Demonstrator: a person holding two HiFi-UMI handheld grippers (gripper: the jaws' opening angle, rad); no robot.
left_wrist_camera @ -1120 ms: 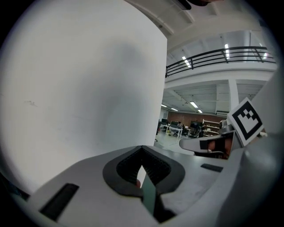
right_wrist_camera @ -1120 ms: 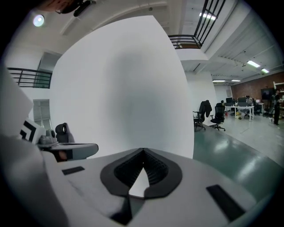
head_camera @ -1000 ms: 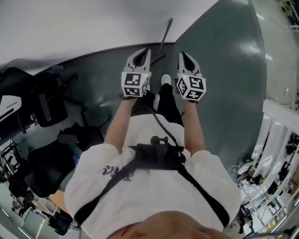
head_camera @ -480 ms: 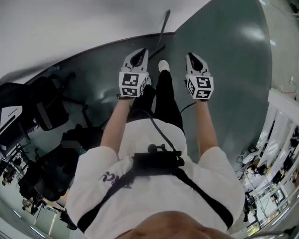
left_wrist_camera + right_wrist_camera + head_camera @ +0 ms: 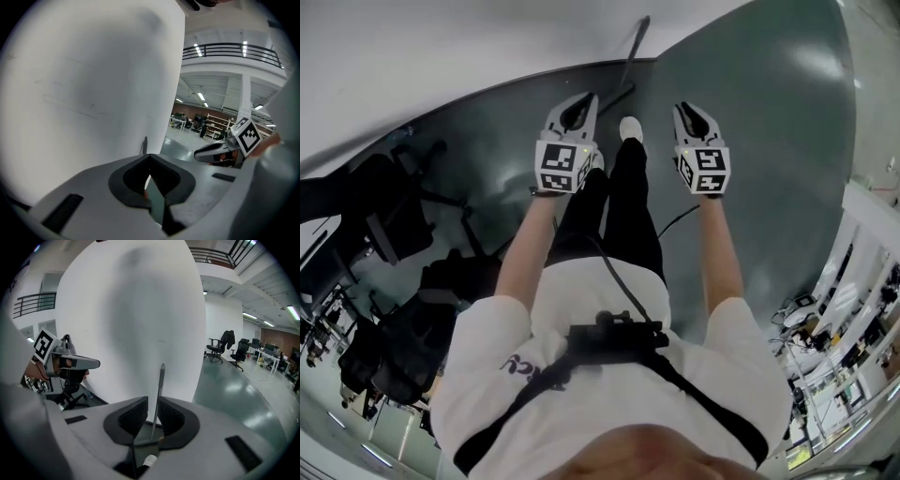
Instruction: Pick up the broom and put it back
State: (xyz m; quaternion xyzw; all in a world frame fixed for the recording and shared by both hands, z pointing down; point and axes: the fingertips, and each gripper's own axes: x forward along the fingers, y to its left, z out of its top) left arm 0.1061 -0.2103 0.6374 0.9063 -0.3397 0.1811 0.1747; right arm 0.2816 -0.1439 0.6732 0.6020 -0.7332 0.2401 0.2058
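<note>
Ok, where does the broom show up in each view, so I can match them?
Head view: broom at top centre, its handle leaning on the white wall.
Left gripper view: broom, only a thin dark sliver of handle, low centre.
Right gripper view: broom, handle upright, low centre.
Shared landmark: the white wall behind it.

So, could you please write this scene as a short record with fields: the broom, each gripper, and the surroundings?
broom: stands almost upright against the white wall, ahead of the person; nothing holds it
left gripper: held out in front, jaws together at the tips, empty
right gripper: held out in front, jaws slightly apart, just been opening, nothing between them
floor: dark green, glossy
office chairs: black, at the left
task state: broom not yet picked up
</note>
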